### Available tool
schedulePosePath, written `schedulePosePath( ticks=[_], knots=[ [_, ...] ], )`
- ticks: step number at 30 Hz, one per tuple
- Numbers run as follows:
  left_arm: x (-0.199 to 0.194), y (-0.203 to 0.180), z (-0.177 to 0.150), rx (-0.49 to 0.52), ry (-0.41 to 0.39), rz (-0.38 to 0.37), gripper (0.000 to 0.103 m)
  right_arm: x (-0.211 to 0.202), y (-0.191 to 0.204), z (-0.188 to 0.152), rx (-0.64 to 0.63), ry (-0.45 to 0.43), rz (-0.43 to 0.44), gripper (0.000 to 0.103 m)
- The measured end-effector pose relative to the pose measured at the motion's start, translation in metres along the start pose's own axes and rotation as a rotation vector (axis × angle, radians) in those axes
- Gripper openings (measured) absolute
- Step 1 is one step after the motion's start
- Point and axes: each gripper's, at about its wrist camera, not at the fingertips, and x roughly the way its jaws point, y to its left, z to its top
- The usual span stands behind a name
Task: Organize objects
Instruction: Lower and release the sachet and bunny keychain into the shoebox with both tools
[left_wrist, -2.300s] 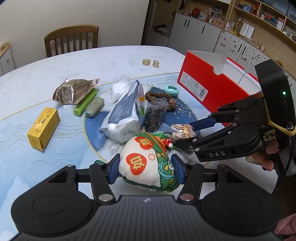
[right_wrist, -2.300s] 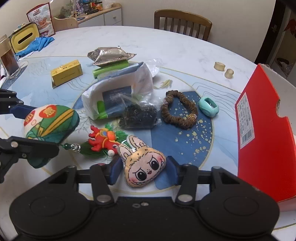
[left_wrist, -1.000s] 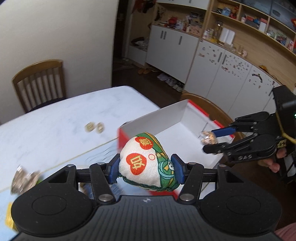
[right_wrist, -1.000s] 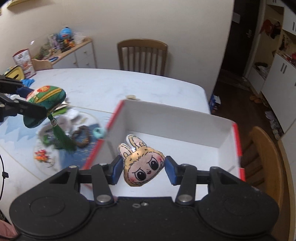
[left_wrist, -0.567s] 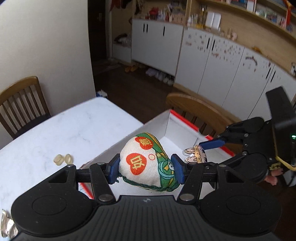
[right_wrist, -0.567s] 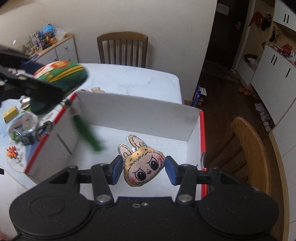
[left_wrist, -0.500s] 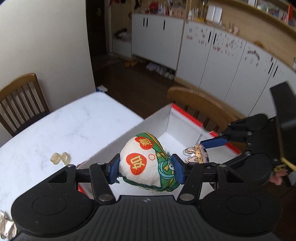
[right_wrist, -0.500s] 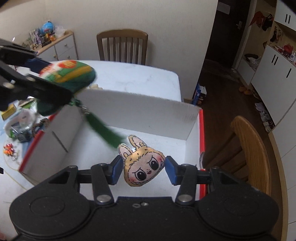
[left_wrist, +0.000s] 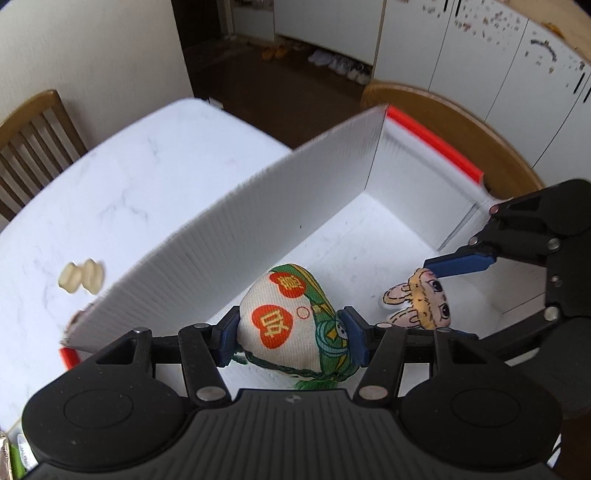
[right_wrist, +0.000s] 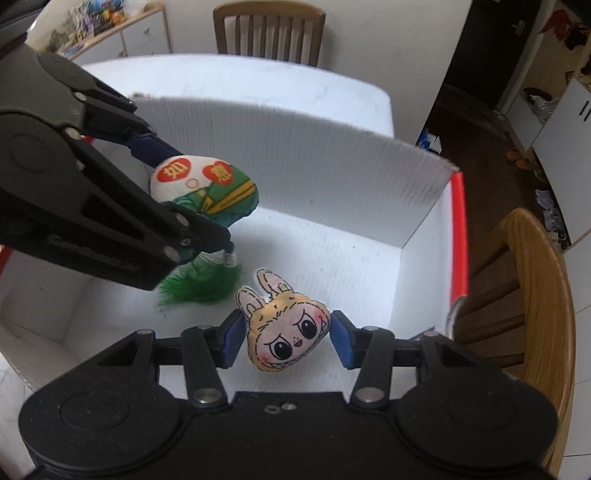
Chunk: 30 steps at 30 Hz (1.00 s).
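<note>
While both grippers point steeply down into it, the white box (right_wrist: 332, 177) with red outer edges sits below and ahead of them on the marble table (left_wrist: 110, 192), its tall corrugated wall just beyond the fingertips. A wooden chair (right_wrist: 535, 295) stands right of the right gripper, outside the box's red rim. Left gripper (left_wrist: 293, 330) is clamped on the stuffed pouch (left_wrist: 288, 317), white with red hearts and green bands, blue pads pressing both its sides; pouch hangs inside the box near the left wall, above the floor. Its green tassel (right_wrist: 201, 284) dangles under the left fingers and bunches on or just above the box floor; can't tell if it touches. Right gripper (right_wrist: 288, 338) grips the rabbit-eared plush face (right_wrist: 286, 332) between its pads, over the box floor, just right of the tassel. Two small pale rings (left_wrist: 81, 276) lie on the table left of the left gripper, outside the box wall.
</note>
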Motion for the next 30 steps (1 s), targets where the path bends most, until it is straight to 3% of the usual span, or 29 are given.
schedulePosePath(
  ticks=[15, 20, 24, 30],
  knots=[
    [0.034, -0.001, 0.0, -0.024, 0.117, 0.003, 0.06, 0.019, 0.002, 0.008, -0.022, 0.12, 0.022, 0.048],
    [0.034, -0.001, -0.002, -0.027, 0.124, 0.011, 0.063, 0.019, 0.002, 0.01, -0.02, 0.13, 0.03, 0.052],
    [0.028, 0.001, -0.003, -0.037, 0.116, 0.017, 0.063, 0.021, 0.0, 0.009, -0.018, 0.115, 0.041, 0.064],
    [0.013, 0.01, -0.007, -0.079, 0.086, -0.008, 0.065, 0.011, -0.001, 0.008, -0.009, 0.085, 0.038, 0.064]
  ],
)
